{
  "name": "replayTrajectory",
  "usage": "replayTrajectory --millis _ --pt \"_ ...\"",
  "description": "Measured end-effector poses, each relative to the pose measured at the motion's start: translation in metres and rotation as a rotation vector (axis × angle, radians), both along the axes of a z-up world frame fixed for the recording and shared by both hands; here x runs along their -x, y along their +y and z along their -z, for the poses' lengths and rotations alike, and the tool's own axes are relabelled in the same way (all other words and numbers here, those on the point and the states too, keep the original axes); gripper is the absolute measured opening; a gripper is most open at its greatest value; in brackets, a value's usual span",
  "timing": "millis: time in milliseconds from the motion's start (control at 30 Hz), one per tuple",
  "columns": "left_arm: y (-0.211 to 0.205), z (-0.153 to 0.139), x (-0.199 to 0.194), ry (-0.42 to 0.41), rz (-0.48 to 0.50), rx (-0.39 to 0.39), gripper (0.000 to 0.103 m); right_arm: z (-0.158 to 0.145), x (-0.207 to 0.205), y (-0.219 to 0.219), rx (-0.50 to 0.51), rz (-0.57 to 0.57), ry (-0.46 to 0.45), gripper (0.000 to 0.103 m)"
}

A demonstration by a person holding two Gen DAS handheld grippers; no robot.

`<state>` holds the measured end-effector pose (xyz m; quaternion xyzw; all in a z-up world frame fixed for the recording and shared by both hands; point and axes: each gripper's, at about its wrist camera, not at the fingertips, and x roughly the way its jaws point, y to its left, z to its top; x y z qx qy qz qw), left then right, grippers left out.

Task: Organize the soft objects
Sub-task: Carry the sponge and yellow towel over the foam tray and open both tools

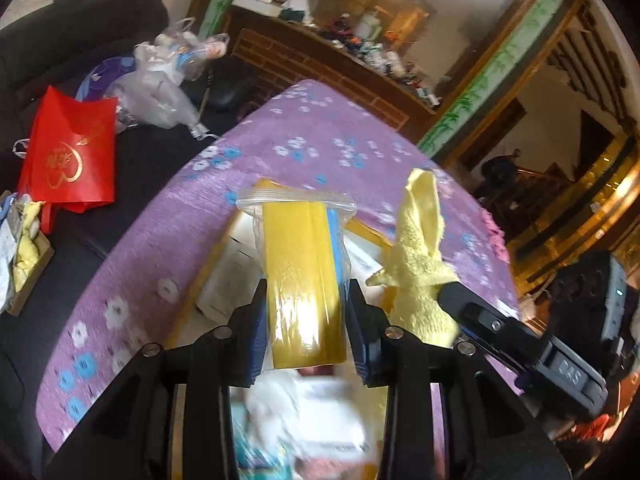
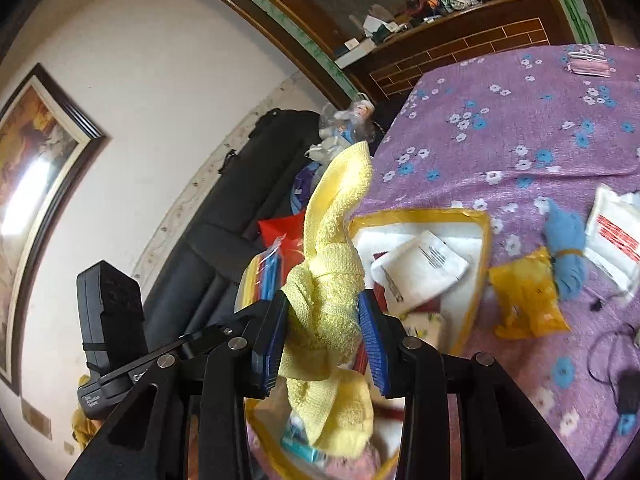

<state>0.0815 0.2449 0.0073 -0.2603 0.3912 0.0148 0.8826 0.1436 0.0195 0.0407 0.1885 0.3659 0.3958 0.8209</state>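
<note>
On the left, a bagged yellow sponge pack [image 1: 306, 280] is clamped in the left hand-held gripper [image 1: 306, 320], its long axis running straight out along the fingers. To the right, a knotted yellow towel [image 2: 328, 304] is gripped by the right hand-held gripper [image 2: 324, 332] and stands upright. Both are held above a yellow-rimmed storage bag [image 2: 480, 224] lying open on the flowered purple worktop [image 2: 520, 140] — directly below, nearer the right hand-held gripper.

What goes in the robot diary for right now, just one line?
left gripper: shut on yellow bagged pack | right gripper: shut on yellow towel | both over yellow-rimmed container on purple cloth
</note>
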Motion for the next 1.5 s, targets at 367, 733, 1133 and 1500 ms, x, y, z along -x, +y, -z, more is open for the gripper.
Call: replayTrajectory --millis 367,733,1133,1500 --pt "0.005 0.049 -0.038 0.127 0.008 -0.091 0.033 0.030 -0.028 0.045 0.133 0.067 -0.044 0.037" --pt "-0.018 0.043 -0.013 0.068 0.010 -0.067 0.056 0.025 -0.017 0.030 0.021 0.050 -0.073 0.074" --pt "-0.055 0.031 0.046 0.050 -0.049 -0.115 0.072 0.015 0.019 0.006 0.018 0.050 -0.186 0.081" --pt "-0.153 -0.021 0.083 -0.120 0.174 -0.088 0.072 0.025 0.086 -0.146 -0.013 0.040 -0.184 0.082"
